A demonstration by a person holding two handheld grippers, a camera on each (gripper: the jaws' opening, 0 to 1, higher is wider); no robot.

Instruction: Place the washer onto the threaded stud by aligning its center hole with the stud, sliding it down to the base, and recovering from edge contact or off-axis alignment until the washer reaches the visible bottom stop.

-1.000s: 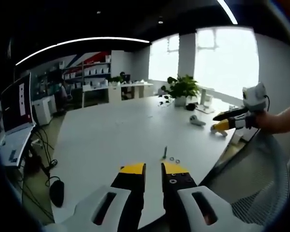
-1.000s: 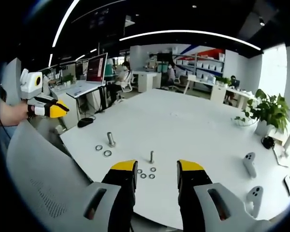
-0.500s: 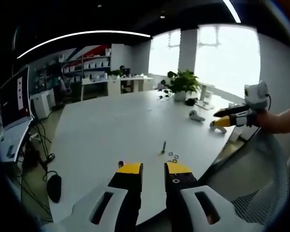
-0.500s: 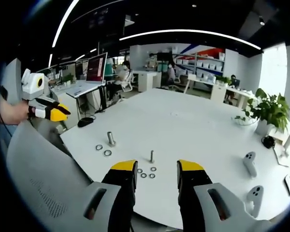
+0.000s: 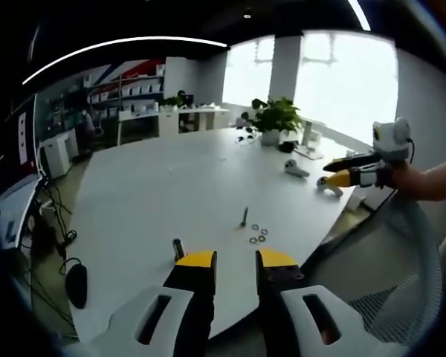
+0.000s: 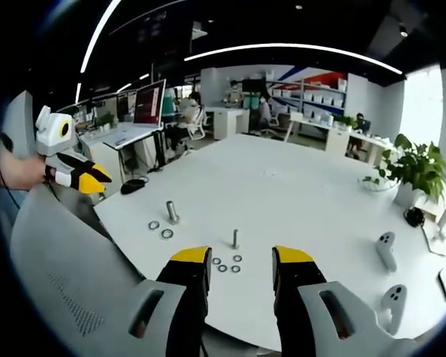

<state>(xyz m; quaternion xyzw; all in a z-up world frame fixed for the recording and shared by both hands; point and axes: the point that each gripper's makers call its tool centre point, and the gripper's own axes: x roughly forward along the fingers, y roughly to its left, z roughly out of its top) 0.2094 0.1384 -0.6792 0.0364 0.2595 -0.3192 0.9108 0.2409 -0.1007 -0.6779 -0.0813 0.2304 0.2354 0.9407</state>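
Note:
A slim threaded stud (image 6: 235, 239) stands upright on the white table (image 6: 297, 193), with three small washers (image 6: 227, 263) lying flat just in front of it. My right gripper (image 6: 241, 259) is open and empty, short of those washers. In the left gripper view the same stud (image 5: 244, 217) and washers (image 5: 258, 234) lie beyond my left gripper (image 5: 236, 260), which is open with nothing between its jaws. A thicker second stud (image 6: 172, 212) has two washers (image 6: 167, 233) beside it and also appears as a stud (image 5: 178, 248) by my left jaw tip. Each gripper shows in the other's view: left gripper (image 6: 78, 175), right gripper (image 5: 342, 177).
Two white hand controllers (image 6: 385, 251) lie at the table's right side, beside a potted plant (image 6: 412, 167). A grey mesh chair back (image 6: 52, 260) stands close at the near table edge. A monitor (image 6: 149, 104) and desks stand behind.
The left view has shifted: the table sits lower and the second stud has come into sight by my left jaw. In the right gripper view the left gripper has edged toward the table. The studs and washers are unmoved.

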